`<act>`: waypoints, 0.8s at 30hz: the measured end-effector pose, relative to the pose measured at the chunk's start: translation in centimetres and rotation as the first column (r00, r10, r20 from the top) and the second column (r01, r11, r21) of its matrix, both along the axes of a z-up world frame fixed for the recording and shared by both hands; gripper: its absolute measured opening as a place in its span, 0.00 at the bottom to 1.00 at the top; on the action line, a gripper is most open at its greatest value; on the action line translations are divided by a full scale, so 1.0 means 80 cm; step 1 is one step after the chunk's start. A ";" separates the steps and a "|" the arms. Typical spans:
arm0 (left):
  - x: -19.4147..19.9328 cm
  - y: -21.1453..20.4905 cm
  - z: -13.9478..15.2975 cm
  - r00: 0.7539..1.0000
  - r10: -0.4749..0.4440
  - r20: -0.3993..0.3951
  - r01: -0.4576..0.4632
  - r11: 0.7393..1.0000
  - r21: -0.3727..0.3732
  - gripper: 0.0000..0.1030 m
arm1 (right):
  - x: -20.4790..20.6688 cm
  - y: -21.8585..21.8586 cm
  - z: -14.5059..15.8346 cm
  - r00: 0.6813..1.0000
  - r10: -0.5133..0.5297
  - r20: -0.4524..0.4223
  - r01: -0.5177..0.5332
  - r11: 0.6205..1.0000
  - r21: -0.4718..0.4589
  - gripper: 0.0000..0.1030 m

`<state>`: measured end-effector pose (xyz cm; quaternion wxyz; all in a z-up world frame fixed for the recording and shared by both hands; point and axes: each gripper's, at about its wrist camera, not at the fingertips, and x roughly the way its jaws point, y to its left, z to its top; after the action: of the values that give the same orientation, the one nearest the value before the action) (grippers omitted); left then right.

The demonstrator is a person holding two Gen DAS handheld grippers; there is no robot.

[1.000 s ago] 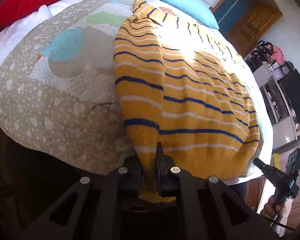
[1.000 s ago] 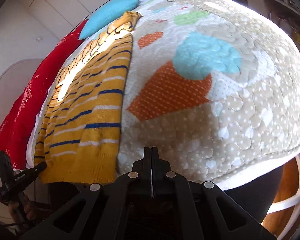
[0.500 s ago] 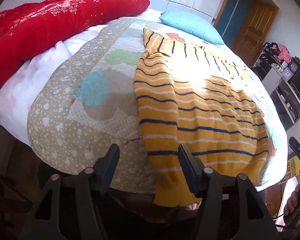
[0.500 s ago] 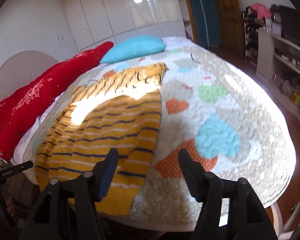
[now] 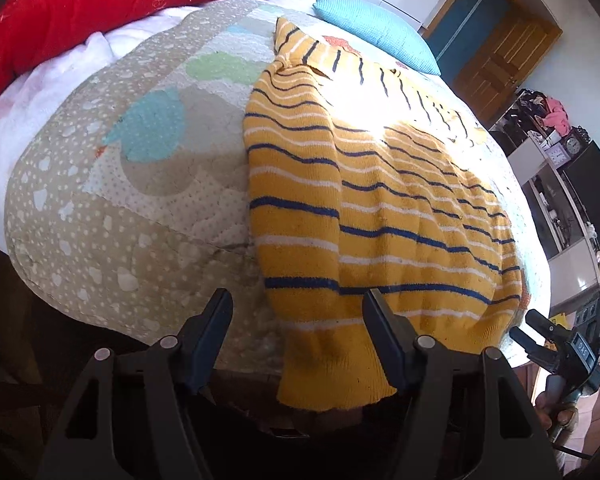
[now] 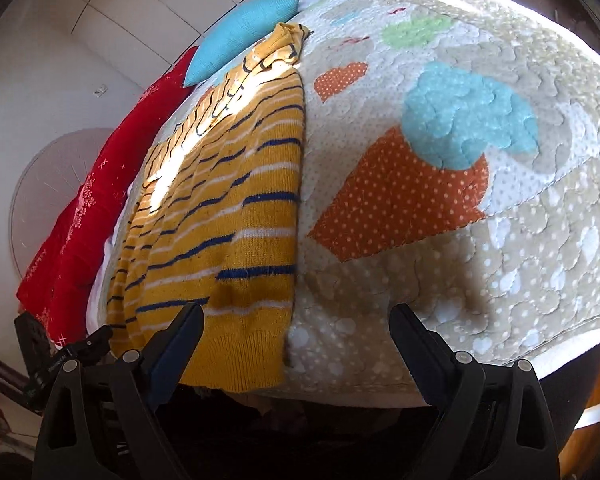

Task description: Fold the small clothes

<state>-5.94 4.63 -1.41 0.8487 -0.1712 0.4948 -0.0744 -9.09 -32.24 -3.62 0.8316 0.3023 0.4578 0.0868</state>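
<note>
Quilted bed, striped sweater lengthwise, hem overhanging near edge, both grippers opening, empty.

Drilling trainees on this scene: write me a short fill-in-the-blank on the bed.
The sweater is yellow with blue and ____ stripes.
The pillow beyond the sweater is ____.
The blanket along the quilt's far side is ____.

Missing words: white; blue; red

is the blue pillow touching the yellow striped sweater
Cannot tell. In the right wrist view the blue pillow edge meets the yellow striped sweater top, but that may be overlap; the left wrist view shows no plain gap either.
</note>
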 end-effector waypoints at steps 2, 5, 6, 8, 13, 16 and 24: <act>0.002 -0.005 -0.008 1.000 -0.015 -0.025 0.014 1.000 -0.026 0.64 | 0.001 0.007 -0.002 1.000 0.014 0.001 -0.014 1.000 0.007 0.94; 0.004 -0.016 -0.018 0.997 -0.054 -0.047 0.052 0.997 -0.057 0.64 | 0.006 0.018 -0.004 0.999 0.047 0.005 -0.047 0.999 0.015 0.89; 0.005 -0.020 -0.021 0.996 -0.070 -0.053 0.066 0.996 -0.062 0.64 | 0.009 0.024 -0.004 0.998 0.059 0.005 -0.059 0.998 0.015 0.88; 0.007 -0.029 -0.026 0.993 -0.099 -0.059 0.095 0.993 -0.071 0.64 | 0.015 0.035 -0.008 0.997 0.079 0.003 -0.079 0.997 0.013 0.87; 0.007 -0.028 -0.031 0.992 -0.099 -0.075 0.090 0.989 -0.118 0.09 | 0.032 0.055 -0.021 0.992 0.124 -0.029 -0.124 0.992 0.007 0.25; 0.000 -0.017 -0.007 0.995 -0.083 -0.062 0.071 0.982 -0.174 0.08 | 0.030 0.054 -0.006 0.989 0.151 0.005 -0.151 0.988 0.042 0.14; 0.108 -0.025 0.086 0.980 -0.097 0.171 0.127 0.976 -0.176 0.11 | 0.123 0.041 0.081 0.972 0.134 0.192 -0.142 0.989 0.027 0.14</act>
<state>2.67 2.66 5.49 0.8608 -0.2147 0.4242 -0.1818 0.79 -28.92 2.82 0.8571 0.2768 0.3944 0.1821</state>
